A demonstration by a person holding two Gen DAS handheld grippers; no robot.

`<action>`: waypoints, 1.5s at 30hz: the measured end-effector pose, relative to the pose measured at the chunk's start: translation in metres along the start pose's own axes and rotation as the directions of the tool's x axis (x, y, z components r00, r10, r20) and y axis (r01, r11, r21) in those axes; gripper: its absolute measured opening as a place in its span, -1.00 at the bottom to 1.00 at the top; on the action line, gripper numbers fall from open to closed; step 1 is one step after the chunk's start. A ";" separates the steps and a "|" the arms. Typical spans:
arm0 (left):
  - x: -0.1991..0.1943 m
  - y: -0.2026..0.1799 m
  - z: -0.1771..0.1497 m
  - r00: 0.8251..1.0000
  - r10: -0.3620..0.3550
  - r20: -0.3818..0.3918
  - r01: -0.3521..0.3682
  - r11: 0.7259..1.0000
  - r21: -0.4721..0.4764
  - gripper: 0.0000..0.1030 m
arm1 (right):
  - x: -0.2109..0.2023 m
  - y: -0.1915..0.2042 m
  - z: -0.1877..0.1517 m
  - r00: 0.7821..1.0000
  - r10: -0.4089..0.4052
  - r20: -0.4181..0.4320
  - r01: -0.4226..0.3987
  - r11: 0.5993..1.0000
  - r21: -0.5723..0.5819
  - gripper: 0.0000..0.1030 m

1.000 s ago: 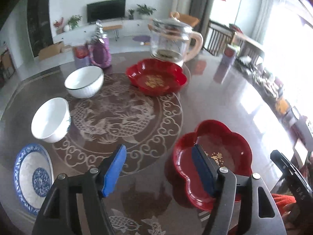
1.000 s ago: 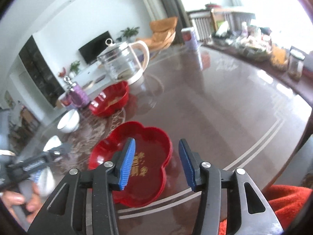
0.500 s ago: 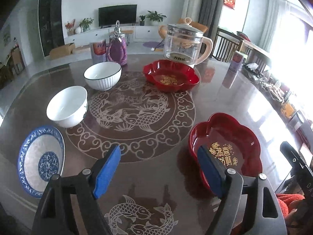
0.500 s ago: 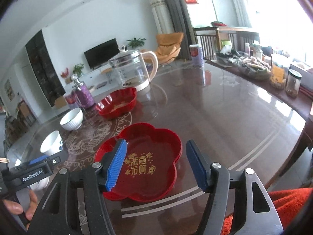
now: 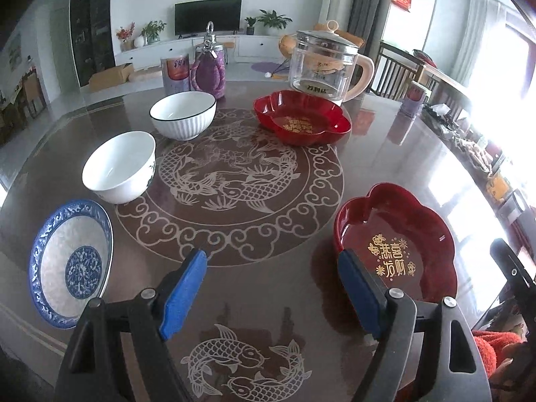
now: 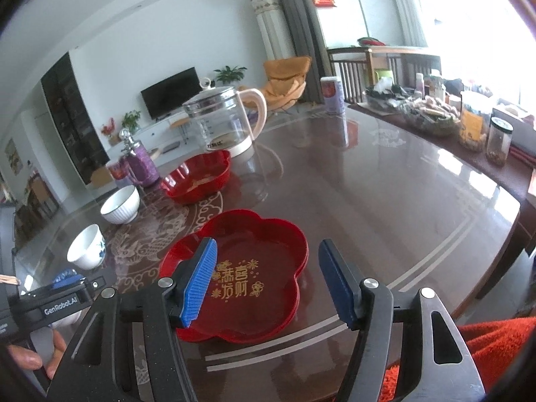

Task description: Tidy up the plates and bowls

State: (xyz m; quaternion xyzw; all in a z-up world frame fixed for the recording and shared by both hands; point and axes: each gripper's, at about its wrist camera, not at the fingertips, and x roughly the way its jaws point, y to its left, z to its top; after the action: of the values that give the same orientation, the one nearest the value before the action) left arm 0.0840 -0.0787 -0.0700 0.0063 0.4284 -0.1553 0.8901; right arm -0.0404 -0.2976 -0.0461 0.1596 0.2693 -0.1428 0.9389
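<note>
A red flower-shaped dish (image 5: 395, 244) with gold characters lies on the dark table (image 5: 268, 301), just right of my left gripper (image 5: 271, 264), which is open and empty. From the right wrist view the same dish (image 6: 268, 234) sits under and just beyond my right gripper (image 6: 268, 254), also open with nothing pressed between its pads. A second red dish (image 5: 301, 117) rests at the back near the kettle. A ribbed white bowl (image 5: 182, 115), a plain white bowl (image 5: 119, 167) and a blue-and-white plate (image 5: 70, 268) line the left side.
A glass kettle (image 5: 321, 67), a purple jar (image 5: 209, 63) and a can (image 5: 174, 73) stand at the table's far edge. Jars and snack trays (image 6: 432, 110) crowd the right rim. A red sleeve (image 6: 485, 351) shows at the lower right.
Both grippers' jaws have spread wider. The left gripper has drawn back a little from the near red dish, so its right pad no longer overlaps the rim. The dishes have not moved.
</note>
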 end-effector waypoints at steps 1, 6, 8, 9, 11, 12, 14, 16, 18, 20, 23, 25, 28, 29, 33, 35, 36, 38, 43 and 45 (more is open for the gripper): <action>0.000 0.001 0.000 1.000 0.001 -0.002 -0.001 1.000 -0.004 0.55 | 0.000 0.001 0.000 1.000 0.000 -0.001 0.000 1.000 -0.001 0.30; 0.004 0.004 -0.002 1.000 0.011 -0.017 -0.011 1.000 -0.017 0.55 | 0.001 0.003 -0.002 1.000 0.002 -0.007 -0.002 1.000 -0.004 0.30; 0.005 0.005 -0.003 1.000 0.017 -0.026 -0.017 1.000 -0.020 0.55 | 0.002 0.004 -0.002 1.000 0.003 -0.010 -0.003 1.000 -0.004 0.30; 0.006 0.005 -0.004 0.999 0.019 -0.030 -0.020 1.000 -0.021 0.55 | 0.003 0.004 -0.002 1.000 0.004 -0.012 -0.004 1.000 -0.004 0.30; 0.007 0.006 -0.004 0.999 0.021 -0.035 -0.022 0.999 -0.024 0.55 | 0.003 0.004 -0.003 1.000 0.005 -0.016 -0.005 1.000 -0.003 0.30; 0.007 0.006 -0.005 0.999 0.022 -0.035 -0.023 0.999 -0.026 0.55 | 0.004 0.004 -0.004 1.000 0.006 -0.018 -0.006 1.000 -0.003 0.30; 0.007 0.007 -0.005 0.999 0.027 -0.036 -0.028 0.999 -0.026 0.55 | 0.004 0.004 -0.004 1.000 0.007 -0.022 -0.007 1.000 -0.003 0.30; 0.008 0.007 -0.006 0.999 0.031 -0.040 -0.032 0.999 -0.026 0.55 | 0.005 0.004 -0.005 1.000 0.009 -0.026 -0.009 1.000 -0.001 0.30; 0.009 0.008 -0.007 0.998 0.033 -0.045 -0.034 0.999 -0.028 0.55 | 0.005 0.004 -0.006 1.000 0.010 -0.029 -0.010 1.000 0.000 0.30; 0.010 0.009 -0.008 0.998 0.033 -0.050 -0.035 0.999 -0.030 0.55 | 0.004 0.005 -0.006 0.999 0.011 -0.030 -0.011 1.000 -0.001 0.30; 0.011 0.009 -0.009 0.998 0.037 -0.058 -0.039 0.999 -0.032 0.55 | 0.004 0.005 -0.006 0.999 0.011 -0.031 -0.012 1.000 -0.004 0.30; 0.012 0.010 -0.010 0.997 0.039 -0.062 -0.041 0.999 -0.033 0.55 | 0.005 0.005 -0.007 0.999 0.014 -0.033 -0.014 1.000 -0.005 0.30; 0.012 0.011 -0.011 0.997 0.042 -0.065 -0.045 0.998 -0.035 0.55 | 0.005 0.006 -0.007 0.999 0.013 -0.032 -0.013 1.000 -0.005 0.30; 0.012 0.011 -0.011 0.997 0.043 -0.066 -0.046 0.998 -0.038 0.55 | 0.005 0.006 -0.007 0.999 0.012 -0.032 -0.013 1.000 -0.004 0.30; 0.013 0.012 -0.012 0.997 0.044 -0.069 -0.047 0.998 -0.043 0.55 | 0.005 0.007 -0.007 1.000 0.012 -0.029 -0.012 1.000 -0.009 0.30; 0.012 0.012 -0.012 0.997 0.044 -0.068 -0.047 0.998 -0.043 0.55 | 0.004 0.009 -0.006 1.000 0.014 -0.028 -0.015 1.000 -0.012 0.30; 0.013 0.012 -0.012 0.997 0.045 -0.069 -0.048 0.998 -0.043 0.55 | 0.005 0.009 -0.007 1.000 0.015 -0.028 -0.015 1.000 -0.015 0.30; 0.012 0.013 -0.012 0.997 0.045 -0.069 -0.048 0.998 -0.042 0.55 | 0.004 0.010 -0.006 1.000 0.016 -0.027 -0.017 1.000 -0.019 0.30; 0.013 0.014 -0.012 0.997 0.045 -0.070 -0.048 0.998 -0.042 0.55 | 0.003 0.012 -0.006 0.999 0.020 -0.028 -0.021 0.999 -0.025 0.30; 0.014 0.015 -0.014 0.996 0.045 -0.070 -0.048 0.998 -0.042 0.55 | 0.003 0.013 -0.006 0.999 0.022 -0.028 -0.023 0.999 -0.030 0.30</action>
State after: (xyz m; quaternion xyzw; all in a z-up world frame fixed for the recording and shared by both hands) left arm 0.0862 -0.0660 -0.0912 0.0023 0.4621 -0.1247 0.8780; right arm -0.0358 -0.2838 -0.0495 0.1503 0.2828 -0.1261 0.9389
